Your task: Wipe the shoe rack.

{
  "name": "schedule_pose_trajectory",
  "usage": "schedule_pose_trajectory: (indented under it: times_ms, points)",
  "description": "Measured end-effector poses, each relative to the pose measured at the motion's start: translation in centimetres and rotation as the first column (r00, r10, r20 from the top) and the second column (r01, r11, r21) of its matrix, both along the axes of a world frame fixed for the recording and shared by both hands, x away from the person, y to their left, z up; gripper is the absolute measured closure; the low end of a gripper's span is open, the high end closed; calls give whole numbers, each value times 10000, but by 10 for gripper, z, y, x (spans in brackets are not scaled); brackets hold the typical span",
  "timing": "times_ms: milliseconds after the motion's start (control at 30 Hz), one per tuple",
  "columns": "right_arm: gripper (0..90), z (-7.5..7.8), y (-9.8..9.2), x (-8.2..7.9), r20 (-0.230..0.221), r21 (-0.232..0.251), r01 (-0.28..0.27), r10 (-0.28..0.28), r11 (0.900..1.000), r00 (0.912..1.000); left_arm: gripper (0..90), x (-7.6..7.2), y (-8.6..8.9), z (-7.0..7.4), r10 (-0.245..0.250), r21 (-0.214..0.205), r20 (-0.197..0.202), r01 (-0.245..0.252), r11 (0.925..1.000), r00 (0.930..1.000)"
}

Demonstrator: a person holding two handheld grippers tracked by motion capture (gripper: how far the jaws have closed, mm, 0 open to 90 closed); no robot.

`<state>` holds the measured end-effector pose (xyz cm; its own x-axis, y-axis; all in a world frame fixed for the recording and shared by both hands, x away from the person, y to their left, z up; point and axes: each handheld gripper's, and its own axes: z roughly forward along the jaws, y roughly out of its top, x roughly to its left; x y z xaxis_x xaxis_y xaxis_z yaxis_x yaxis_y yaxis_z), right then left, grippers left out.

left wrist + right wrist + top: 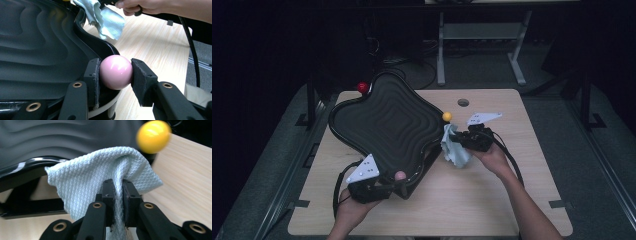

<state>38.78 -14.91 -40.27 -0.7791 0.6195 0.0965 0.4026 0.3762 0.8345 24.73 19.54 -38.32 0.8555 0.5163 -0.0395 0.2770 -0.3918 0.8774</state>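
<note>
A: Start with the largest item. What does the high view give that the gripper views do not?

B: The whole wooden table (492,200) and the full outline of the black wavy board (387,125). The board's long axis runs from the table's near-left edge toward its far-left corner, and it stands tilted, with the near end raised off the table. A red ball (362,87) sits at its far end; neither gripper view covers that end.

A: And the cloth?

B: The pale blue cloth (100,180) hangs at the board's right edge, over the middle of the table. The right gripper (117,195) has its jaws nearly together, pinching a fold of the cloth. The waffle weave is legible in the right gripper view alone. The yellow ball (153,136) sits just beyond the cloth, blurred there.

A: The left gripper?

B: The left gripper (116,75) sits at the board's near end, close to the table's near-left edge, with its jaws partly apart and clamped on the pink ball (116,72). In the high view just a sliver of that ball shows.

A: Anything cut off?

B: The cloth's lower edge, behind the right jaws, and the board's underside.
</note>
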Motion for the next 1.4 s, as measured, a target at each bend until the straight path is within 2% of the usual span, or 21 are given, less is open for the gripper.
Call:
schedule_pose_trajectory:
  times_ms: [200, 433, 667, 800, 833, 1200, 1300, 1400]
  points:
    - [817, -4, 12, -15, 84, 356, -500, 497, 9981, 9987, 606, 0, 0, 0, -10, -19, 14, 10, 10000, 10000]
    - [816, -7, 33, -21, 108, 316, -1065, 1062, 9938, 9943, 606, 4, 0, 0, -3, -25, -2, 3, 10000, 10000]
    - [816, -9, 53, -29, -32, 72, -1950, 1950, 9808, 9808, 605, 10, -1, 0, 66, -16, 11, -66, 10000, 10000]
    - [816, -8, 59, -35, -32, 117, -2216, 2217, 9751, 9751, 605, 15, -1, 0, 150, -22, 26, -150, 9999, 9999]
    - [816, -7, 64, -40, 32, 59, -2374, 2374, 9714, 9714, 605, 16, -1, 0, 172, 1, 31, -172, 9999, 9998]
    - [815, -11, 68, -55, 119, 216, -2537, 2535, 9670, 9673, 604, 29, -2, -1, 503, -18, 65, -503, 9987, 9987]
    - [815, -12, 70, -61, 158, 247, -2704, 2701, 9624, 9627, 604, 33, -3, -1, 583, -31, 68, -582, 9983, 9983]
    - [816, -12, 77, -68, 173, 260, -2986, 2982, 9540, 9543, 604, 35, -4, -1, 679, -26, 87, -679, 9977, 9977]
